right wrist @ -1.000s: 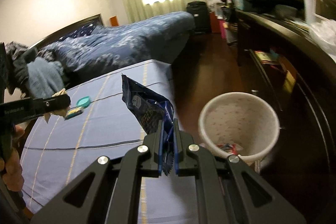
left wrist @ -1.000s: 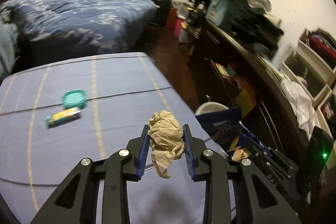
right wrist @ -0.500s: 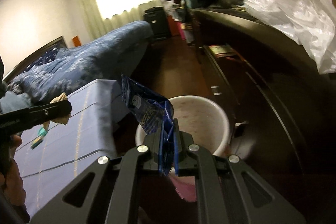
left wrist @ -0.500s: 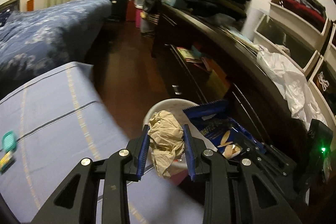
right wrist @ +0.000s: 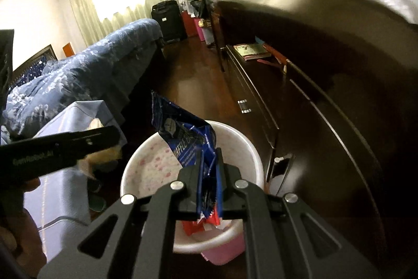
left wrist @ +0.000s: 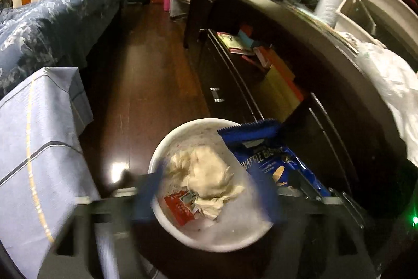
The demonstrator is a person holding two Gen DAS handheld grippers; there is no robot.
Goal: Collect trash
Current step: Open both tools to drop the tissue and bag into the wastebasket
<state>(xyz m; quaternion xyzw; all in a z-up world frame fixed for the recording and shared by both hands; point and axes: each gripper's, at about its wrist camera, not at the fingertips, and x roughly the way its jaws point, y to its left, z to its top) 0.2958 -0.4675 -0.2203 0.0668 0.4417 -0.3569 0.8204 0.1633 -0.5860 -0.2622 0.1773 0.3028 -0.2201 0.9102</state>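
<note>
My left tool (left wrist: 209,198) is opening, crumpled tissue (left wrist: 206,174) dropping free into the bin (left wrist: 167,145). Right tool (right wrist: 209,182) is opening too, pads still touching the blue wrapper (right wrist: 183,130) above the bin: light, crinkly, slippery; pinch its edge.

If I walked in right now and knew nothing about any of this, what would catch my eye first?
Probably the white bin on the dark floor beside the cloth-covered table, with a crumpled beige paper wad over its mouth between the opening jaws of the left gripper. Next, the shiny blue wafer-biscuit wrapper, between the opening jaws of the right gripper above that bin. A red packet already lies inside.
</note>
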